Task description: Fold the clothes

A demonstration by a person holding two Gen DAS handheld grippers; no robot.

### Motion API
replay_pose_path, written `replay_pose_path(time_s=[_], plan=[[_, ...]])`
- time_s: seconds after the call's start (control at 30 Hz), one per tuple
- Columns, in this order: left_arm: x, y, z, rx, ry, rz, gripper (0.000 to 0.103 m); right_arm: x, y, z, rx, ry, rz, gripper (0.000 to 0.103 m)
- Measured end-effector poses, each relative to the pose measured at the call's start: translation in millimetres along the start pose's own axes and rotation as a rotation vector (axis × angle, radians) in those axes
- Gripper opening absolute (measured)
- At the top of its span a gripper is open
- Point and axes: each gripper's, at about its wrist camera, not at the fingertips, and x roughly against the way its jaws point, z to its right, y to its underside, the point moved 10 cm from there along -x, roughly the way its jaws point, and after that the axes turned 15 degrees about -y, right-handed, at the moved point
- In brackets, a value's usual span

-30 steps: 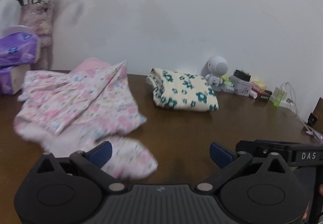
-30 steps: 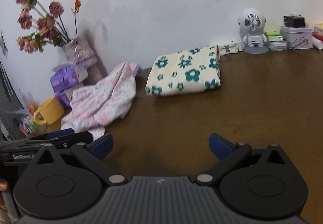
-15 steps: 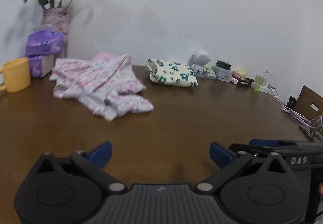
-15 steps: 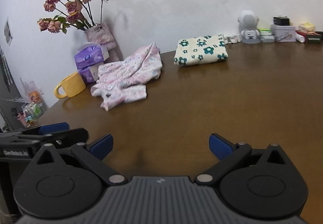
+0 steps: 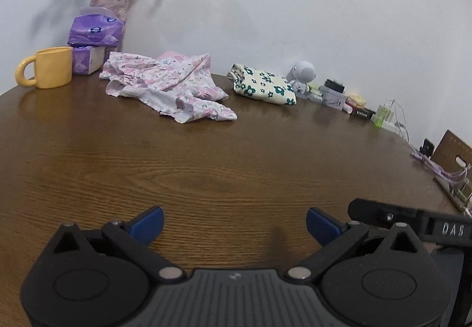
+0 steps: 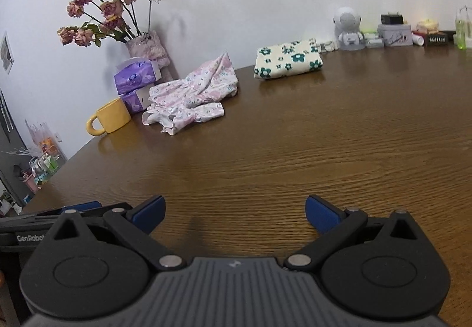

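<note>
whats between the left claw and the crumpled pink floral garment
Only bare table: in the left wrist view, nothing lies between the open left claw and the pink floral garment.

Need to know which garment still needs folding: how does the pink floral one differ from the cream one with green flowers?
The pink garment lies crumpled and spread out; the cream garment is a neat folded rectangle. The pink one has small pale flowers, the cream one bigger dark green ones. The pink one sits nearer the yellow mug, the cream one nearer the white robot figure. Both rest on the table, untouched by either gripper.
</note>
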Motion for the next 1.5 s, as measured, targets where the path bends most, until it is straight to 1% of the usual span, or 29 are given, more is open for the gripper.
replay_pose_path(time_s=[0.1, 0.37, 0.5, 0.97, 1.5], plan=[[-0.3, 0.2, -1.3, 0.025, 0.006, 0.003, 0.103, 2.1, 1.1, -1.0, 0.01, 0.015, 0.013, 0.103], [-0.1, 0.4, -0.8, 0.042, 0.013, 0.008, 0.103, 2.1, 2.3, 4.4, -0.028, 0.013, 0.017, 0.103], [0.8, 1.6, 4.3, 0.025, 0.029, 0.01, 0.103, 3.3, 3.1, 5.4, -0.035, 0.017, 0.025, 0.103], [-1.7, 1.7, 9.0, -0.009, 0.003, 0.002, 0.103, 3.9, 3.4, 4.1, -0.029, 0.03, 0.036, 0.103], [-2.0, 0.9, 7.5, 0.001, 0.005, 0.001, 0.103, 4.7, 3.8, 5.4, -0.034, 0.038, 0.039, 0.103]])
